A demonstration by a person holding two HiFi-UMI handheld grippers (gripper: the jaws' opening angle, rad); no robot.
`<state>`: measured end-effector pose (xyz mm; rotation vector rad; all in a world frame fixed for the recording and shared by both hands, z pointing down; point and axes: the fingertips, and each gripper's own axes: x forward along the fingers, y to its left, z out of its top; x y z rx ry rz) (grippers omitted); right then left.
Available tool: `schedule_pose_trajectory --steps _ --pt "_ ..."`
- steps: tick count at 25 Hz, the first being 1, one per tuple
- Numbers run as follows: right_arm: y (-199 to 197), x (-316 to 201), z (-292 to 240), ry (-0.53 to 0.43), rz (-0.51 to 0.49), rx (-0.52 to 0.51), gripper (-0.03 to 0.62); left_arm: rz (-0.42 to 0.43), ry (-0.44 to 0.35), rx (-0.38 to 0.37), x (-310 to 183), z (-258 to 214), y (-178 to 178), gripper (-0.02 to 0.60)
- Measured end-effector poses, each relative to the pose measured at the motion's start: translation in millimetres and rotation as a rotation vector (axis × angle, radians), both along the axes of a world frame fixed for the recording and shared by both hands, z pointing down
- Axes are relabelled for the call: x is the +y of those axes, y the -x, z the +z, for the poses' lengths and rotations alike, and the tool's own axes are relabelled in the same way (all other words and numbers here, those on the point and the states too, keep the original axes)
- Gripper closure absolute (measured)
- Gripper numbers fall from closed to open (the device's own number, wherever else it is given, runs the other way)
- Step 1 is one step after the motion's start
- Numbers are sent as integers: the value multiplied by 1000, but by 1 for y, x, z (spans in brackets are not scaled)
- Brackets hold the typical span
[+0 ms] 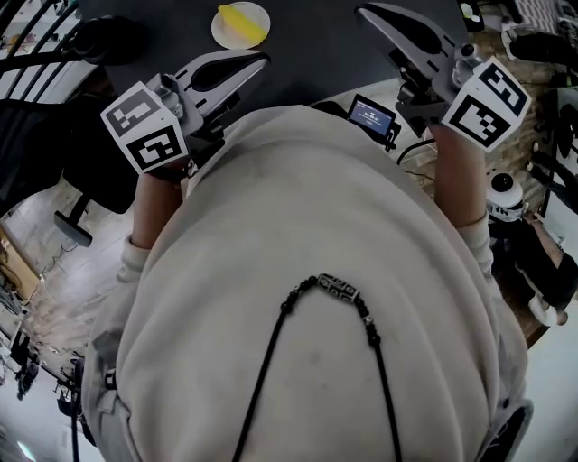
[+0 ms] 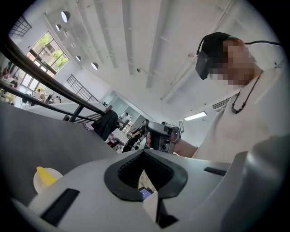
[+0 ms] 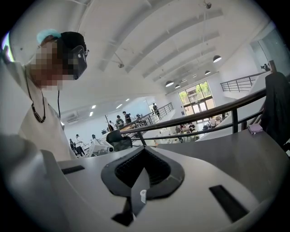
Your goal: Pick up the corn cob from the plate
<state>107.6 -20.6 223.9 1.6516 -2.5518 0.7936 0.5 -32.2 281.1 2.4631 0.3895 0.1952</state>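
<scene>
Head view: corn cob (image 1: 242, 22) sits on plate (image 1: 220, 35), far side of worktop (image 1: 325, 50). My left hand-held gripper (image 1: 261, 60) and right hand-held gripper (image 1: 363, 11) are both closed and empty, probably because I haven't started reaching.

A big bright room has a white ceiling (image 3: 149, 41) with round lamps (image 3: 217, 58). A window (image 3: 197, 93) shines behind a dark railing (image 3: 204, 115).
</scene>
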Motion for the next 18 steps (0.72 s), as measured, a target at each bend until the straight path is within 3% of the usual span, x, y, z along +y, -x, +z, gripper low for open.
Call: schedule_pose_trajectory --steps 5,10,18 --pt "5 1 -3 5 -36 -2 577 -53 32 32 5 -10 10 580" --pt "10 -8 -11 -27 -106 -5 577 -109 0 36 4 -22 10 580" --pt "27 -41 -11 -26 -268 -42 577 -339 -16 -1 -35 -25 18 580"
